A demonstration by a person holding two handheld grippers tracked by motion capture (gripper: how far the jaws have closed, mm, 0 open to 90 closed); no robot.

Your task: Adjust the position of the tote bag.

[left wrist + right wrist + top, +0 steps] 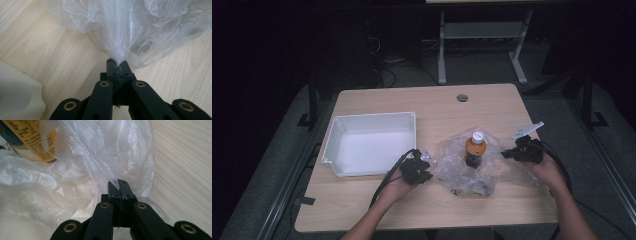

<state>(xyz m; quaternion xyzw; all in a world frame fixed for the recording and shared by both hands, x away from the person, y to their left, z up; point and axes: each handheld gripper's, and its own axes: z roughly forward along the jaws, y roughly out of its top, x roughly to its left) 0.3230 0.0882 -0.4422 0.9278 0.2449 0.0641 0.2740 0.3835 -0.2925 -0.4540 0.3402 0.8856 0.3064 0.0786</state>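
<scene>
Left tongs (117,67) and right tongs (118,185) clenched on plastic bag (502,167) edges; film thin, slippery, tear-prone; bottle (475,149) inside top-heavy.

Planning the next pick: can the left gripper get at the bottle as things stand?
Probably not yet. The left gripper is shut on the plastic bag, and the bottle stands upright inside that bag, film wrapping its lower body.

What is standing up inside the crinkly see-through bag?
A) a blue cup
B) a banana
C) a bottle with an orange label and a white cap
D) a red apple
C: the high view shows a bottle with an orange label and a white cap standing upright in the clear plastic bag, between the two hand-held grippers.
</scene>
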